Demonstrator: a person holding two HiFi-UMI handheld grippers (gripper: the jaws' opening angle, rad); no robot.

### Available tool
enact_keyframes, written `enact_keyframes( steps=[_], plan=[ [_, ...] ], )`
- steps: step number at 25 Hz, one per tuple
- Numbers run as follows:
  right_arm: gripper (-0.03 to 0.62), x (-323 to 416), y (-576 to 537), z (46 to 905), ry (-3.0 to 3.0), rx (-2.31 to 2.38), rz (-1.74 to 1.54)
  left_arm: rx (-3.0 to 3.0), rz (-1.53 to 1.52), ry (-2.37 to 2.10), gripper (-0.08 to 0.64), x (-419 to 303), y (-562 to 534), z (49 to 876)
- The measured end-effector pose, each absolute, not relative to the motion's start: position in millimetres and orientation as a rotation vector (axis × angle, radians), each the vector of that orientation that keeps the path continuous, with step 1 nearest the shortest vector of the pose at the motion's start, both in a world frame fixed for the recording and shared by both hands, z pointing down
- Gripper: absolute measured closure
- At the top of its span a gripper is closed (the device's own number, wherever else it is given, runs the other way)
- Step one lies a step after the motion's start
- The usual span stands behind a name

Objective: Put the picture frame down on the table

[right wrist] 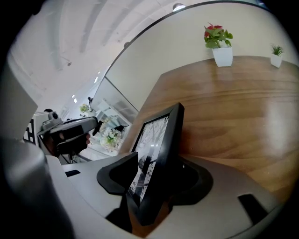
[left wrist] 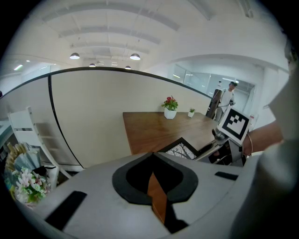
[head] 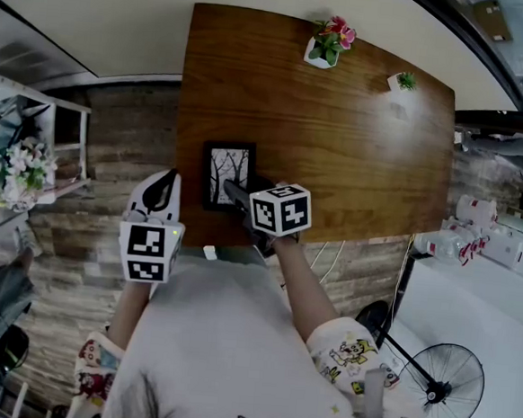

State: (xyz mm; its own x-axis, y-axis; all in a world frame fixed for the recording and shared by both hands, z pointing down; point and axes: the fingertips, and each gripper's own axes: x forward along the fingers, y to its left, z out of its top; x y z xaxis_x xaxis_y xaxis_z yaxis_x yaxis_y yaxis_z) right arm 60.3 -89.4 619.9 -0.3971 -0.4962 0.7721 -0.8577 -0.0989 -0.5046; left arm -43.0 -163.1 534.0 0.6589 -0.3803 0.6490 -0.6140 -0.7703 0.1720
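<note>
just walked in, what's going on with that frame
A person is working with a handheld gripper in each hand. The right gripper has the black picture frame standing tilted between its jaws, at the near edge of the wooden table. Those jaws stand wide and do not look clamped on it. The left gripper is shut and empty, held beside the table's near corner.

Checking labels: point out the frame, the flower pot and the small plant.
frame (head: 225, 166), head view, on the picture behind the glass.
flower pot (head: 315, 56), head view, on the white pot's wall.
small plant (head: 406, 79), head view, on the green leaves.
</note>
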Motion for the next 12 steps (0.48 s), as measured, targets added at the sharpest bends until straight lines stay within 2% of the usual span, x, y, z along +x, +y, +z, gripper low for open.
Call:
enact_keyframes(
  steps=[12],
  plan=[
    [0.376, 64.3, -88.4, 619.6, -1.806, 1.503, 1.421, 2.494, 0.857, -0.803, 0.557, -47.9, -164.9, 533.5]
  ],
)
